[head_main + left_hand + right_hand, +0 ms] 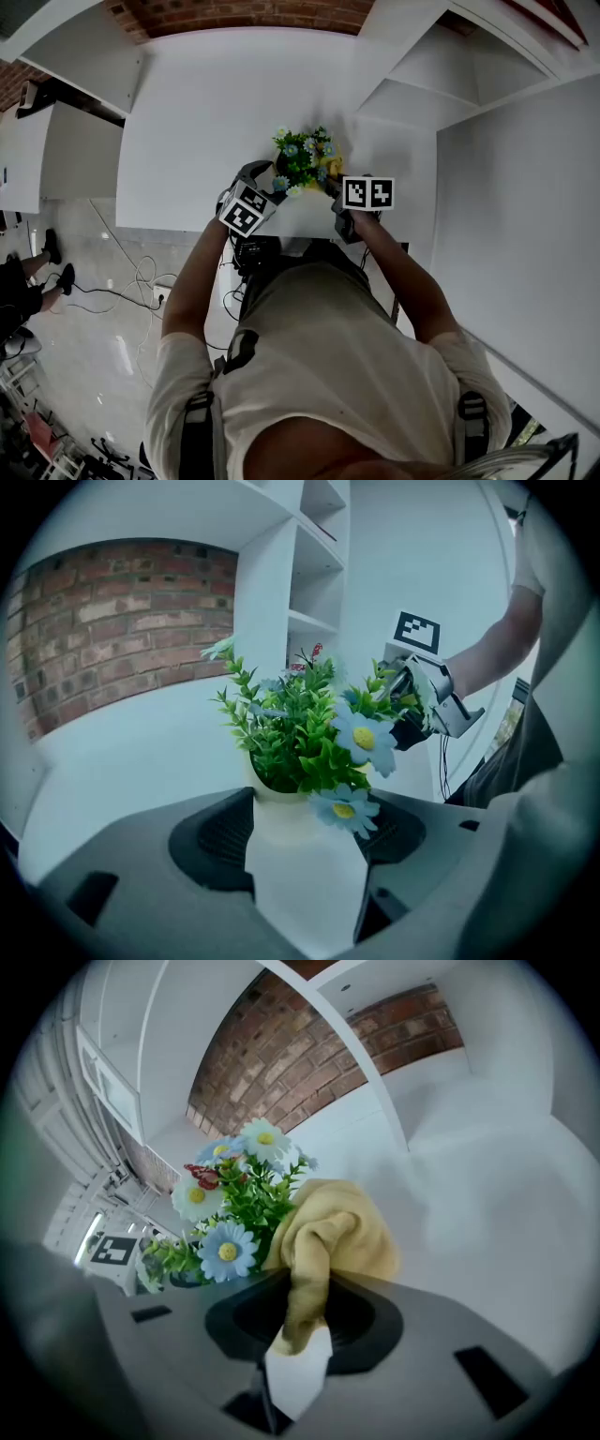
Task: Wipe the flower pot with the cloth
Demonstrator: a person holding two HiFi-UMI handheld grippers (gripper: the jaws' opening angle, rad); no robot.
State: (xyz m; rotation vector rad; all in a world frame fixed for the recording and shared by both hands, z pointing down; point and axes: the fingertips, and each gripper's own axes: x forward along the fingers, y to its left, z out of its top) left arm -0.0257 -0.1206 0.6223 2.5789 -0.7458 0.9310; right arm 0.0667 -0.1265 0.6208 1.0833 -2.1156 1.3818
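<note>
A cream flower pot (281, 803) with green leaves and blue and white daisies (302, 161) stands near the front edge of the white table (206, 112). My left gripper (305, 836) stands open wide, with the pot's body between its jaws; I cannot make out the pads pressing on it. My right gripper (302, 1321) is shut on a yellow cloth (333, 1232), which is bunched against the plant's right side. In the head view the left gripper (262, 180) is at the pot's left and the right gripper (336, 189) at its right, with the cloth (333, 161) between it and the pot.
White shelving (441, 75) rises to the right of the table, with a brick wall (253, 14) behind. Another white desk (56, 159) stands at the left. Cables (131, 291) lie on the floor below the table's front edge.
</note>
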